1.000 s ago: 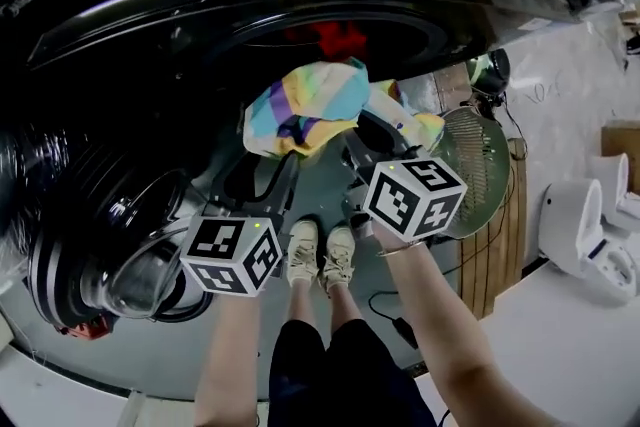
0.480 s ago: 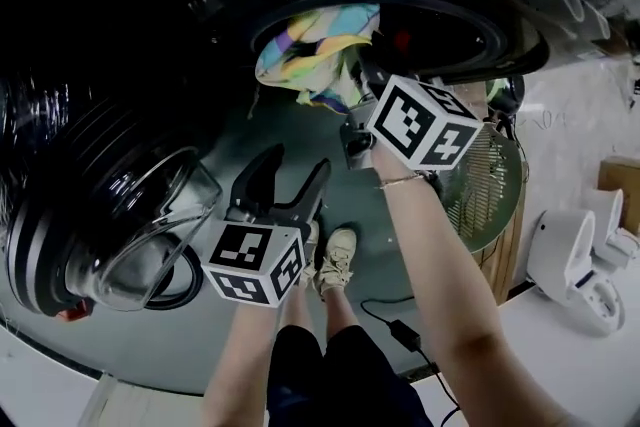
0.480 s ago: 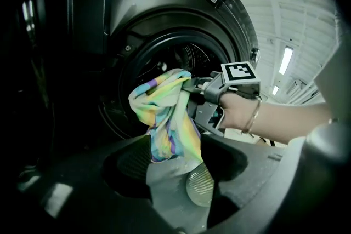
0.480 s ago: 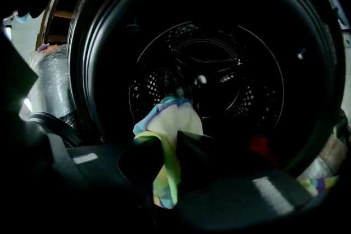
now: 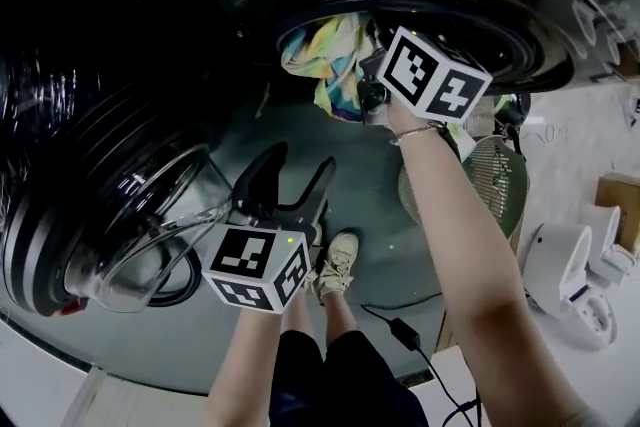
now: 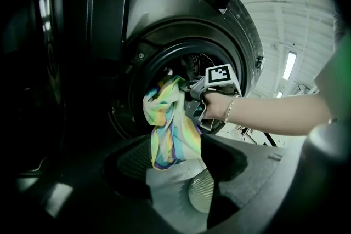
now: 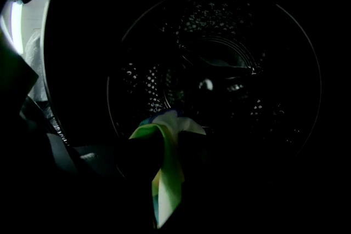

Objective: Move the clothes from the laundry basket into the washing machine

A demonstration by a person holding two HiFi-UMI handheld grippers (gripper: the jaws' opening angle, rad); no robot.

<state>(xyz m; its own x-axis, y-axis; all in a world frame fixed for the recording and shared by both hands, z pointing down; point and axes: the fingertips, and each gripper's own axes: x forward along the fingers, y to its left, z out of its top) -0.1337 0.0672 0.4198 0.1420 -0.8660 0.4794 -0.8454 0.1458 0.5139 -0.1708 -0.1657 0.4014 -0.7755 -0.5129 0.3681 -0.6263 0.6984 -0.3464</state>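
A pastel striped cloth (image 5: 325, 55) hangs at the mouth of the dark washing machine (image 5: 470, 10). My right gripper (image 5: 368, 75) is shut on its top edge. The left gripper view shows the cloth (image 6: 170, 129) draping down from the right gripper (image 6: 193, 100) in front of the round opening. In the right gripper view a fold of the cloth (image 7: 167, 172) is pinched in my right gripper (image 7: 164, 142), with the perforated drum (image 7: 219, 74) dark ahead. My left gripper (image 5: 296, 177) stands open and empty lower down, away from the cloth; its wide jaws frame the left gripper (image 6: 175, 183) view.
The machine's glass door (image 5: 130, 215) hangs open at the left. A round greenish mesh thing (image 5: 480, 180), fan or basket, stands right of the machine. A white appliance (image 5: 565, 275) and a cable with its adapter (image 5: 400, 330) lie on the floor. The person's shoes (image 5: 335, 260) are below.
My right gripper has carried the cloth up and away to the drum's mouth. My left gripper has opened wider, come apart from the cloth and stayed low.
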